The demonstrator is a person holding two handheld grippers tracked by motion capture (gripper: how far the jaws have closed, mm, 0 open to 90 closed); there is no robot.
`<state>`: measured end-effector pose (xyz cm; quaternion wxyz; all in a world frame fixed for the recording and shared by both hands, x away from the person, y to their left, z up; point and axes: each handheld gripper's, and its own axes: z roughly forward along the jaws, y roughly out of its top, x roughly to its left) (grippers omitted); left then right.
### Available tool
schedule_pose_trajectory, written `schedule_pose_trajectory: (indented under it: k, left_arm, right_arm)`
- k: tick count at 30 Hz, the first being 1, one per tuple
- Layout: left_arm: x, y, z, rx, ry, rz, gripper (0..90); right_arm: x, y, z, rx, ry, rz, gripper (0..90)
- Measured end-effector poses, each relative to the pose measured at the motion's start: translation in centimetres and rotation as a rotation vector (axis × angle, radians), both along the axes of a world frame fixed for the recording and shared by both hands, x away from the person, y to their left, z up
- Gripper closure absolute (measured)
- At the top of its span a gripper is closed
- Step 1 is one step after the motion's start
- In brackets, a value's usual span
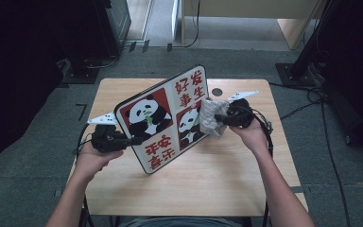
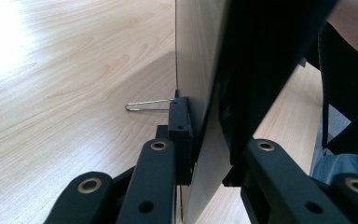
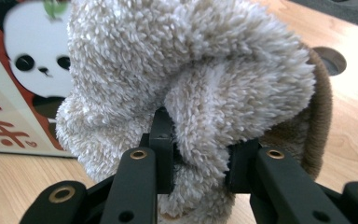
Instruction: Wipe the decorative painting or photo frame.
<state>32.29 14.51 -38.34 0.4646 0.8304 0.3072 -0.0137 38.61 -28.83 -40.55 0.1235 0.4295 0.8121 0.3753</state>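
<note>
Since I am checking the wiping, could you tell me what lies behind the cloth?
The cloth, clamped in the right gripper, covers part of the panda board. The print beneath it is hidden.

Obstacle: panda board (image 1: pixel 163 118), tilted on edge across the worktop (image 1: pixel 208 184) middle, blocks your path between both tools. Fluffy cloth (image 1: pixel 211 118) crowds its right face. Free room: bare worktop nearest you; open strips at the far left and right corners.

The panda board (image 1: pixel 163 118) carries red Chinese characters: 好发 and 事生 on its far white square, and 平安 and 喜乐 on its near white square, printed upside down from here.
</note>
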Motion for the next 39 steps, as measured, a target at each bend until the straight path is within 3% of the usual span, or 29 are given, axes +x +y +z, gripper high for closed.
schedule_pose_trajectory:
  k: [5, 15, 24, 27, 33, 39]
  left_arm:
    - [0.0, 0.1, 0.0, -0.002, 0.004, -0.003, 79.2]
    - [-0.1, 0.1, 0.0, -0.006, 0.006, -0.003, 78.9]
    - [-0.1, 0.1, 0.0, -0.008, 0.008, -0.005, 78.7]
    - [-0.1, 0.1, 0.0, -0.009, 0.01, -0.004, 78.6]
    - [-0.1, 0.1, 0.0, -0.01, 0.014, -0.001, 78.6]
    - [-0.1, 0.1, 0.0, -0.01, 0.015, 0.002, 78.6]
  right_arm:
    - [-0.1, 0.2, -1.0, -0.032, 0.035, -0.01, 69.9]
    - [-0.3, 0.3, -2.4, -0.066, 0.045, -0.011, 69.9]
    - [-0.4, 0.1, -3.9, -0.053, 0.031, -0.011, 69.5]
    - [-0.4, 0.0, -4.7, -0.052, 0.051, -0.008, 69.5]
    - [-0.5, -0.2, -4.8, -0.039, 0.065, -0.008, 69.6]
    - [-0.8, -0.8, -4.2, -0.015, 0.052, 0.002, 69.6]
